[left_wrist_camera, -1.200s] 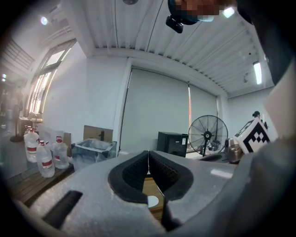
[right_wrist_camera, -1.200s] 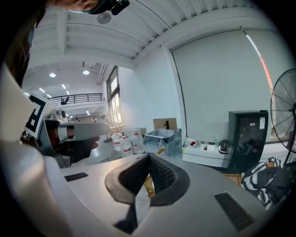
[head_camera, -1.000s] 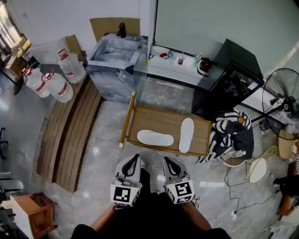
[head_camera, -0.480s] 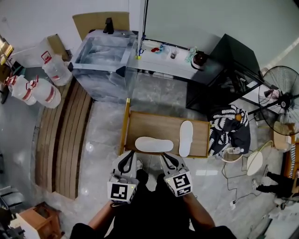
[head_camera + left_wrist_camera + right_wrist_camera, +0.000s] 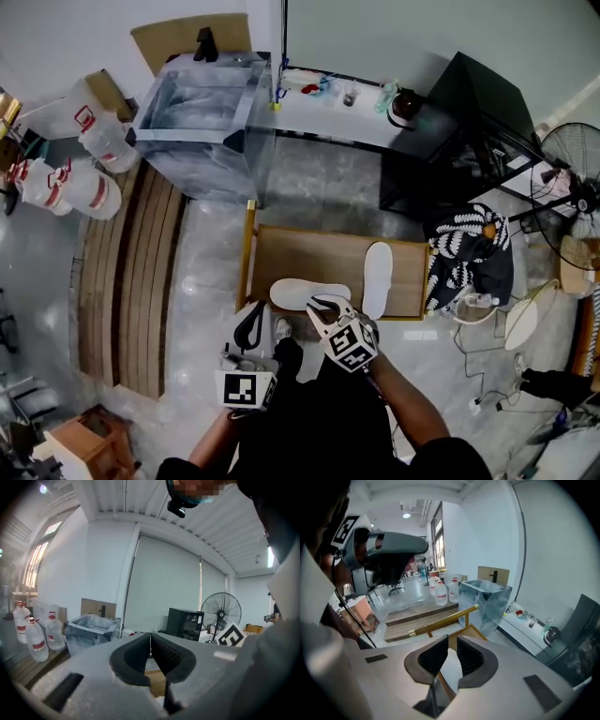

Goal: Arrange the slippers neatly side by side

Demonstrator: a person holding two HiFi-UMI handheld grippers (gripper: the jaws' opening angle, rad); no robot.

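Just ahead of our right gripper [image 5: 322, 305]: the crosswise slipper [image 5: 302, 292], jaws opening

On the wooden platform [image 5: 300, 248] this slipper lies sideways, its long axis running left to right, while the second slipper [image 5: 377, 266] lies just to its right and points away from us, so the pair make an L. Our right gripper is the nearer, tilted down over the crosswise slipper's near edge; its jaws are opening to a narrow gap, white sole showing beyond them, nothing pinched. Our left gripper [image 5: 251, 323] hangs lower and to the left, fingers together, empty
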